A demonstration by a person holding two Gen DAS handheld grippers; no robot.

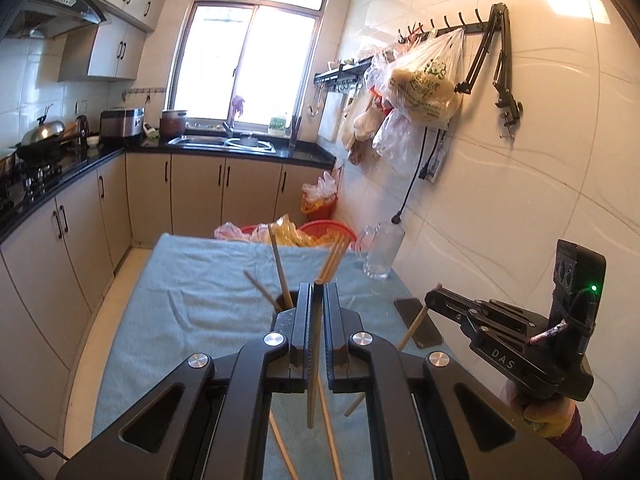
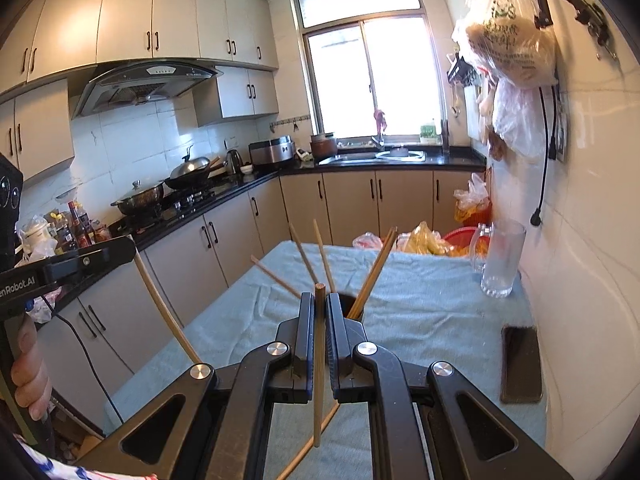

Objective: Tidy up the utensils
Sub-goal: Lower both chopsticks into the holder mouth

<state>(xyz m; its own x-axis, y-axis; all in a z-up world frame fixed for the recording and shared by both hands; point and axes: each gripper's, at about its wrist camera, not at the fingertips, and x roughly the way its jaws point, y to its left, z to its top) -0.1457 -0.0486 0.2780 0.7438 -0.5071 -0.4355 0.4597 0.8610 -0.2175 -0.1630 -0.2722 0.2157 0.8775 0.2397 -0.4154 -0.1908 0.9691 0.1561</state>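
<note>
**A:** How do the claws stand, starting from the left?

**B:** The left gripper [image 1: 318, 292] is nearly closed, its jaws pinching a single chopstick [image 1: 314, 360] that runs upright between them and hangs out below. The right gripper [image 2: 319, 300] is likewise narrowed onto its own chopstick [image 2: 318, 364], held the same way, tip poking just above the fingers.

**A:** And where do the utensils sit?

**B:** A dark holder [image 1: 286, 300] stands on the table just beyond the left gripper's fingers, with several chopsticks [image 1: 280, 268] leaning out of it at different angles. More loose chopsticks [image 1: 282, 444] lie on the cloth beneath the left gripper.

**A:** The surface and the room?

**B:** A blue towel [image 1: 192, 280] covers the table. Toward the right, near the tiled wall, stands a glass mug [image 1: 382, 252], and nearer the camera a dark phone [image 1: 418, 322] lies flat. Beyond the table's far end is a red basket [image 1: 332, 230] with plastic bags. The room is a kitchen: a black counter along the left, a sink [image 1: 222, 142] under the window [image 1: 248, 56], bags hanging from wall hooks [image 1: 424, 88].

**A:** What does one view give that the other lacks?

**B:** The left wrist view shows the right gripper from the side, chopstick slanting down from its tip. The right wrist view shows the stove side: a range hood [image 2: 148, 80], a wok [image 2: 190, 174] and bottles [image 2: 80, 228].
</note>
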